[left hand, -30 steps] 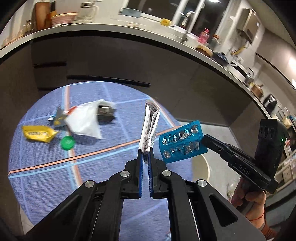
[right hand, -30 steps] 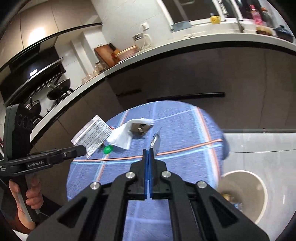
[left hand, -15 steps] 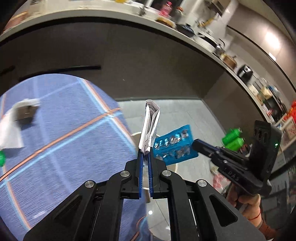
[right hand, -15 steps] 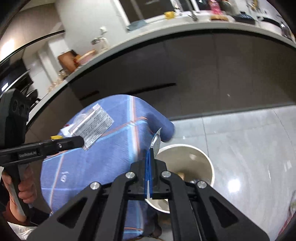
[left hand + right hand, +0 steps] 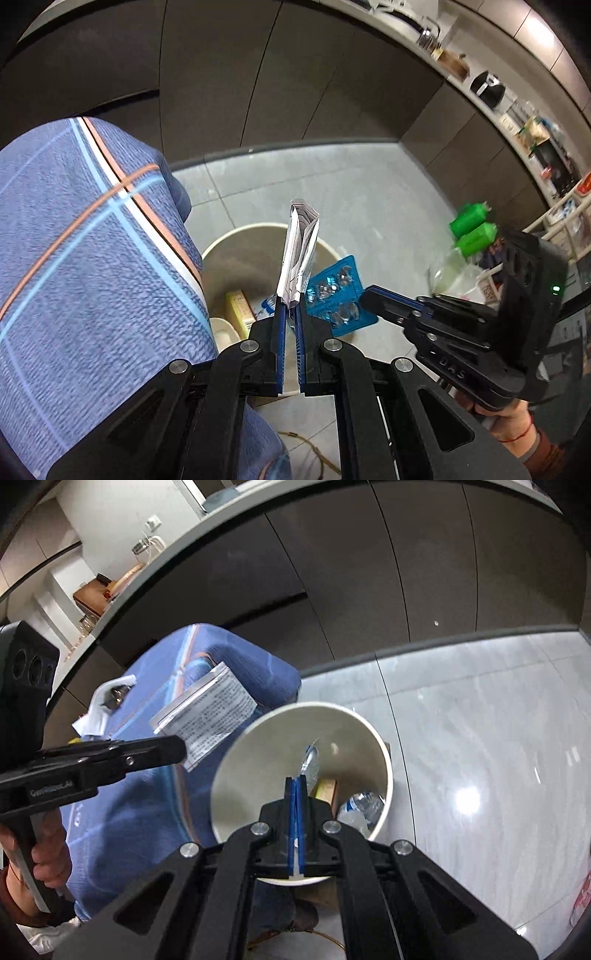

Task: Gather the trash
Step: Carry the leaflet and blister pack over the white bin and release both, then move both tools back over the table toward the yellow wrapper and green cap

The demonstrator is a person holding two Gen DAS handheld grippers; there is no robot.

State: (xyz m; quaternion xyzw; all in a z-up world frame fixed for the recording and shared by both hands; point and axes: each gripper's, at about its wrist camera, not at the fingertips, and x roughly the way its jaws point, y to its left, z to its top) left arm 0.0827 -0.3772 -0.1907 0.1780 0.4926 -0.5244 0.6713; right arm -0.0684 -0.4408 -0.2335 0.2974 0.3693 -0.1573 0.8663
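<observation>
My left gripper point(image 5: 291, 306) is shut on a folded white paper leaflet point(image 5: 297, 254), which stands upright above the beige trash bin point(image 5: 225, 251). The right wrist view shows that leaflet point(image 5: 207, 716) flat, printed side up, just left of the bin's rim point(image 5: 236, 746). My right gripper point(image 5: 295, 781) is shut on a blue blister pack point(image 5: 311, 758), seen edge-on over the bin's mouth. From the left wrist view the blister pack point(image 5: 338, 295) hangs beside the leaflet. Inside the bin lie a yellow box point(image 5: 240, 310) and a clear plastic bottle point(image 5: 360, 808).
A table with a blue striped cloth point(image 5: 74, 258) stands right next to the bin. A white plastic bag point(image 5: 99, 709) still lies on it. Green bottles point(image 5: 471, 229) stand on the grey tiled floor to the right. Dark cabinet fronts run behind.
Both grippers have swung away from the table and sunk toward the bin, each keeping its item. The bin now fills the middle of both views.
</observation>
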